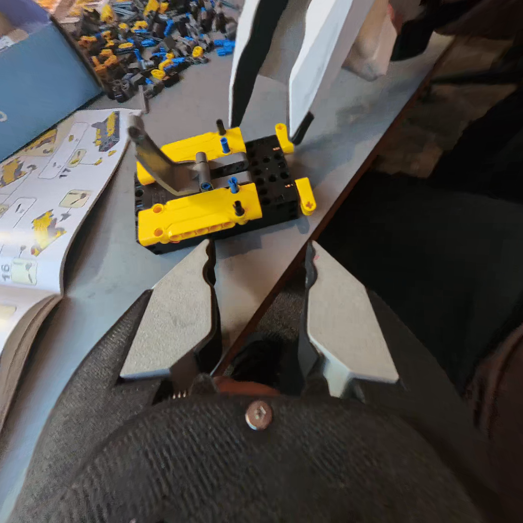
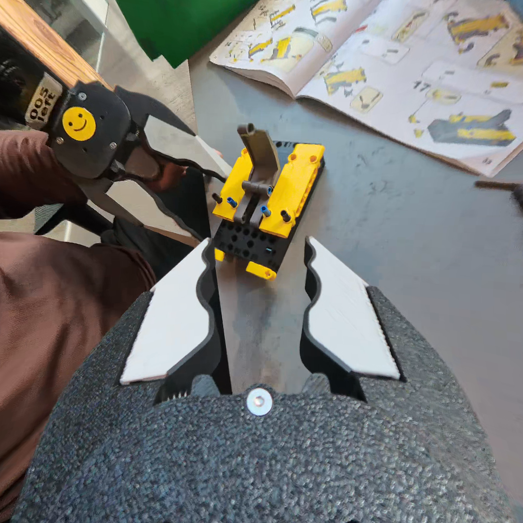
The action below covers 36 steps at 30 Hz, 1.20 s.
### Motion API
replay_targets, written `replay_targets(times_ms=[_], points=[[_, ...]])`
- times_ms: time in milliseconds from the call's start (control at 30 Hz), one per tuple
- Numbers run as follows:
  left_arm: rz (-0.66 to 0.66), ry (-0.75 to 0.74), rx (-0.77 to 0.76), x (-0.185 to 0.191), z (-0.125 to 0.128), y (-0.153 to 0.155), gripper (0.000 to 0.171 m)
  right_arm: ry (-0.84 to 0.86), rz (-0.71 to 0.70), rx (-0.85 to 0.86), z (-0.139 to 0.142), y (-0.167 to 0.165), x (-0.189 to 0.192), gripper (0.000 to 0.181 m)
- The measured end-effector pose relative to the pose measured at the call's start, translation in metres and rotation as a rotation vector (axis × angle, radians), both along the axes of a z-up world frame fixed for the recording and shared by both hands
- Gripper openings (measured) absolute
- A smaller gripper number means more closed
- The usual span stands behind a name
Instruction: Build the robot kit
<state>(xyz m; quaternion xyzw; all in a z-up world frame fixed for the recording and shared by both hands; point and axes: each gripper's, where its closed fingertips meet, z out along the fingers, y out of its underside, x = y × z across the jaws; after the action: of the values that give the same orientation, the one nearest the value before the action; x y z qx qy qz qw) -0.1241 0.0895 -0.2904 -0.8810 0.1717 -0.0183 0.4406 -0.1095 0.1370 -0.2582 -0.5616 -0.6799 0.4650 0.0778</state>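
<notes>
A small building-brick model (image 1: 215,184) lies on the grey table (image 1: 175,113). It has a black base, two yellow panels, a grey curved lever, and blue and black pins. My left gripper (image 1: 260,249), with grey fingers, is open and empty, its tips just short of the model's near yellow panel. My right gripper (image 2: 258,243), with white fingers, is open and empty, its tips on either side of the model's (image 2: 268,198) black end. The right gripper also shows in the left wrist view (image 1: 268,130), and the left gripper shows in the right wrist view (image 2: 216,205) beside the model.
An open instruction booklet (image 1: 56,184) (image 2: 396,70) lies beside the model. A pile of loose yellow, blue and black parts (image 1: 147,42) and a blue box (image 1: 36,85) sit farther back. The table edge (image 1: 339,203) runs close by the model. A person's brown sleeve (image 2: 56,311) is at the left. There is about 7 cm between the tips of the two grippers.
</notes>
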Motion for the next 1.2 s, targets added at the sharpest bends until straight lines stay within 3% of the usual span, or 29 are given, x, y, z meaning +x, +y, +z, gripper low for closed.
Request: replay_targets(times_ms=[133, 167, 233, 333, 500, 600, 700, 767, 833, 933, 1067, 1200], points=[[-0.134, 0.093, -0.068, 0.004, -0.004, 0.010, 0.069, -0.029, -0.014, 0.032, -0.011, -0.014, 0.016, 0.062], [-0.154, 0.102, -0.065, 0.003, -0.002, 0.015, 0.079, -0.037, -0.019, 0.066, -0.013, -0.016, 0.023, 0.058], [-0.166, 0.103, -0.091, 0.000, -0.002, 0.020, 0.092, -0.044, -0.057, 0.142, -0.015, -0.015, 0.036, 0.054], [-0.169, 0.062, -0.092, 0.000, 0.002, 0.009, 0.094, 0.007, -0.147, 0.230, -0.001, -0.007, 0.053, 0.054], [-0.138, -0.141, 0.103, 0.009, 0.021, -0.036, 0.091, 0.313, -0.330, 0.254, 0.056, 0.008, 0.081, 0.054], [-0.151, -0.258, 0.255, 0.019, 0.029, -0.052, 0.086, 0.480, -0.452, 0.227, 0.073, 0.022, 0.095, 0.055], [-0.188, -0.185, 0.354, 0.019, 0.037, -0.043, 0.086, 0.539, -0.578, 0.261, 0.075, 0.049, 0.100, 0.062], [-0.168, -0.222, 0.416, 0.013, 0.048, -0.028, 0.082, 0.573, -0.623, 0.290, 0.079, 0.060, 0.101, 0.068], [-0.124, -0.300, 0.418, 0.004, 0.051, -0.017, 0.079, 0.592, -0.636, 0.319, 0.079, 0.065, 0.101, 0.072], [-0.027, -0.228, 0.432, -0.018, 0.041, -0.011, 0.075, 0.576, -0.604, 0.351, 0.069, 0.063, 0.097, 0.071], [-0.042, -0.149, 0.435, -0.017, 0.035, -0.014, 0.073, 0.523, -0.535, 0.317, 0.050, 0.056, 0.086, 0.066], [-0.072, -0.142, 0.439, -0.013, 0.034, -0.021, 0.057, 0.469, -0.447, 0.323, 0.034, 0.040, 0.072, 0.055]])
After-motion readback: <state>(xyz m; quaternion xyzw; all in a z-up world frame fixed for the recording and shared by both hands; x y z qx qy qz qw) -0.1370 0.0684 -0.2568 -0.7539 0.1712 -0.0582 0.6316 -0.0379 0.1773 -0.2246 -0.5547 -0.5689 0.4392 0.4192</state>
